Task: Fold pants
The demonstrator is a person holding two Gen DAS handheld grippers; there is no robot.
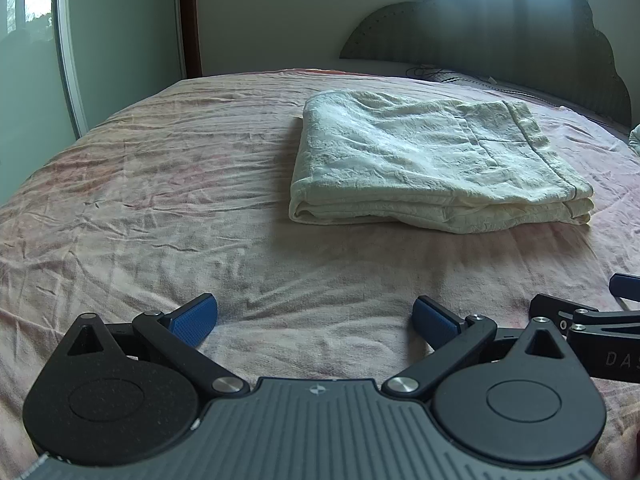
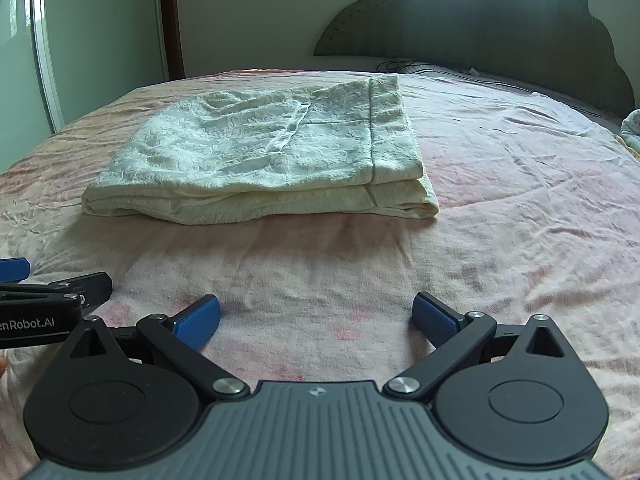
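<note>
Pants lay folded into a thick cream rectangle on the bed, straight ahead of both your grippers and well apart from them, bare pink sheet in between. Your left gripper had its jaws spread wide, blue pads empty, nothing held. Right gripper same: jaws wide, nothing between them.

Key relation: the stack's long axis ran across your view, left to right, with the layered folded edge facing you. In the left wrist view the pants sat ahead and to the right of the jaws; in the right wrist view they sat ahead and to the left. So the bundle lay between your two grippers, roughly centred, neither clearly nearer. The two grippers were side by side, close, each one's finger showing at the edge of the other's view.

Judgement: fold looked done or near done, several layers stacked, edges fairly square, hem band on the right end in the right wrist view. If another fold were wanted, you'd have to reach forward with both, left taking the left end, right taking the right end. Dark headboard behind, cable near it, not in the way.
</note>
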